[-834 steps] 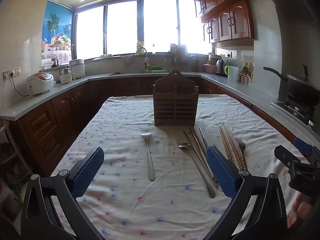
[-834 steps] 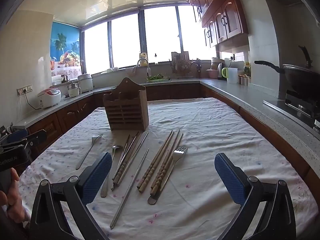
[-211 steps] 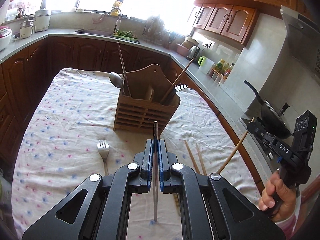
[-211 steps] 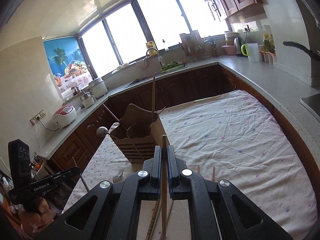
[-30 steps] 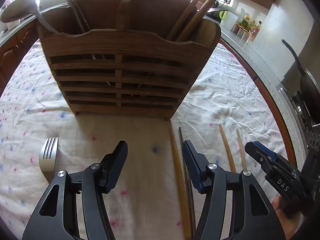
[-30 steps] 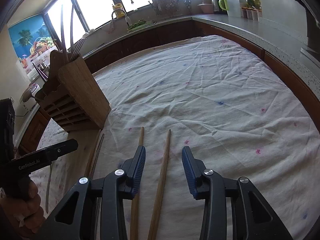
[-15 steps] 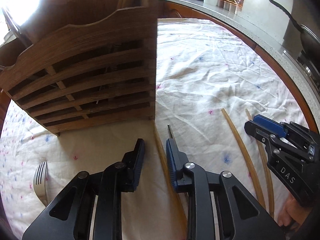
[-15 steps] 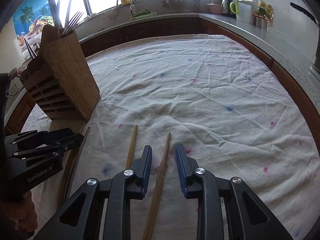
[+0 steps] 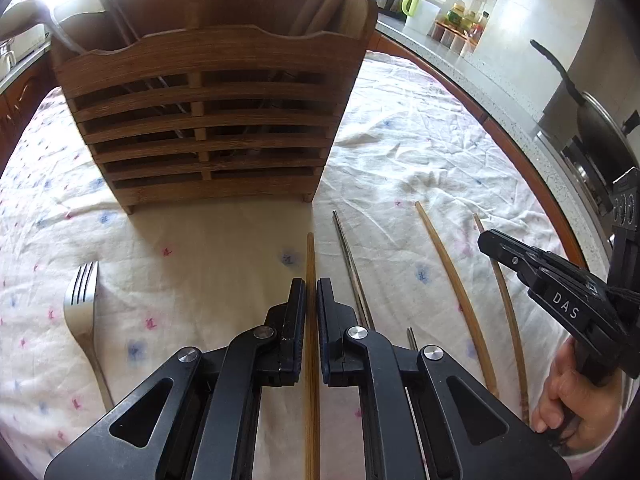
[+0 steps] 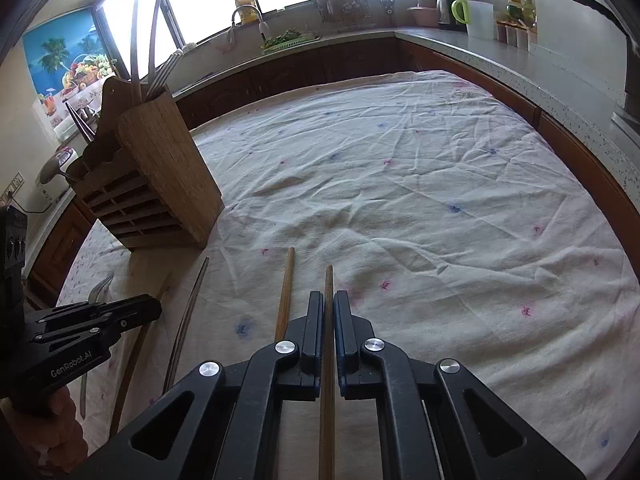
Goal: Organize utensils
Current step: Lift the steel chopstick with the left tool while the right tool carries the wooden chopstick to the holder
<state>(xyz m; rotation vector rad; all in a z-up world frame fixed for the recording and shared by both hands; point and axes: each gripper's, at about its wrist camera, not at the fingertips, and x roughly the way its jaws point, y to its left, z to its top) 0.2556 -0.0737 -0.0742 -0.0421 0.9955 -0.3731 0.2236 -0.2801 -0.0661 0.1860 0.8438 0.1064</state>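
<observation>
Both grippers clamped on chopsticks, cloth open to the right.
Left gripper [image 9: 311,285] pinches a wooden chopstick [image 9: 310,256] near the wooden holder [image 9: 208,120]; right gripper [image 10: 328,297], marked "DAS", pinches the outermost chopstick [image 10: 329,280].

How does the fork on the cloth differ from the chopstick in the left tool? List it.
The fork is silvery metal with tines; the chopstick is a plain wooden stick. The fork lies free on the cloth; the chopstick is clamped in the left tool. Both point toward the wooden holder.
</observation>
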